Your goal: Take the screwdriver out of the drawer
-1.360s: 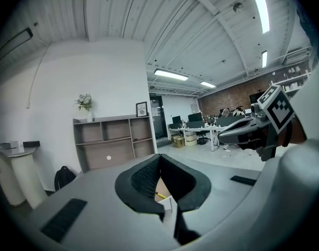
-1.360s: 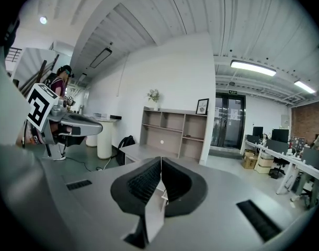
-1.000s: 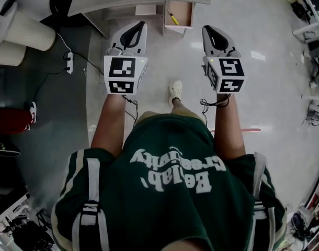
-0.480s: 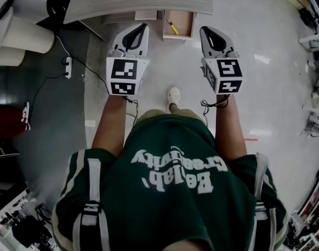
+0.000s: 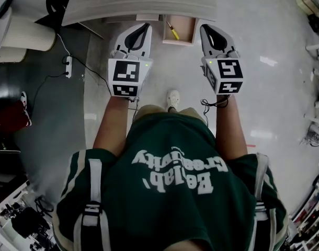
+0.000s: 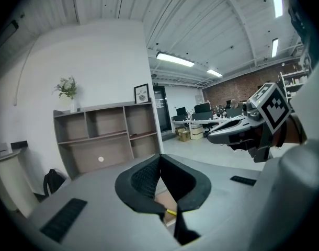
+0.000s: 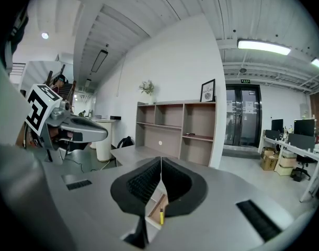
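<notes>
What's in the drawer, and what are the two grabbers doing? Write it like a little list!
drawer: open, sticking out from under the desk
screwdriver: yellow handle, lying in the drawer
left gripper: shut, empty, short of the drawer
right gripper: shut, empty, short of the drawer
task: screwdriver not yet picked up

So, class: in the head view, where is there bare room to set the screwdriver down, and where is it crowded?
Free: the grey desk top above the open drawer, and the pale floor right of the right hand-held gripper. Crowded: the dark floor at left, with power strip and cable.
</notes>
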Demonstrator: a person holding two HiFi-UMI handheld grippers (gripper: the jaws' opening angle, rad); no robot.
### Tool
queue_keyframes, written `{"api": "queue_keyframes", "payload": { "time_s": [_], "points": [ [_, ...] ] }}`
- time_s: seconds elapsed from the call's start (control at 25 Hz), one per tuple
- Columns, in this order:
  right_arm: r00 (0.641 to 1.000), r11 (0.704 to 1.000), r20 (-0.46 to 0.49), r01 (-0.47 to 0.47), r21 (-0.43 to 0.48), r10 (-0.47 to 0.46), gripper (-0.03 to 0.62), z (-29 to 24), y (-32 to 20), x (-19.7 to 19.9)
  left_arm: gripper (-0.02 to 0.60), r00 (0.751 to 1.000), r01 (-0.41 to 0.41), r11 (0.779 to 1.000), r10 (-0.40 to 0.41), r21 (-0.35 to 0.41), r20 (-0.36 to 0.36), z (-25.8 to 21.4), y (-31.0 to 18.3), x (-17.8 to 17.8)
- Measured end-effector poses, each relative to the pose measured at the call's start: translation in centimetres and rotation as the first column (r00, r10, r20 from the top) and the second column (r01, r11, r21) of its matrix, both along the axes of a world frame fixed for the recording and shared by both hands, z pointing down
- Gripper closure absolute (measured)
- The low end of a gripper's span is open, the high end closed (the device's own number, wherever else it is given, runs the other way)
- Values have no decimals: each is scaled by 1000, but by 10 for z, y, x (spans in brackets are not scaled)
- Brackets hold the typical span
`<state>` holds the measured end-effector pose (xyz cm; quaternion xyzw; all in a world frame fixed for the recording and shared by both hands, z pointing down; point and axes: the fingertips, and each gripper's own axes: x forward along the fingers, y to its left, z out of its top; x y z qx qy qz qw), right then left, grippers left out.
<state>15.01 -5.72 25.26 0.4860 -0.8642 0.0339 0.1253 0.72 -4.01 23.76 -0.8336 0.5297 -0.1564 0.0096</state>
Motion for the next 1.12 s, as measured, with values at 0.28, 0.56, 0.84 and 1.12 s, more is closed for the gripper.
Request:
{"api": "queue_keyframes", "payload": {
  "time_s": [0.28,0.56,0.84,1.12],
  "points": [
    [1000,1000,9,18,-20,-17,560,16,-25,-8,563,1000,12,1000,-12,-15,2,12,-26,-3],
    [1000,998,14,27,-52,-26,560,33,-54,-26,563,1000,18,999,-18,-29,-17,20,-60,-15],
    [999,997,-34,-35,-71,32,560,62,-89,-60,563,997,-69,997,68,-42,-31,45,-109,-42],
    [994,989,-76,-87,-122,78,560,92,-121,-98,563,989,-139,987,133,-84,-70,84,-157,-69]
  ]
}}
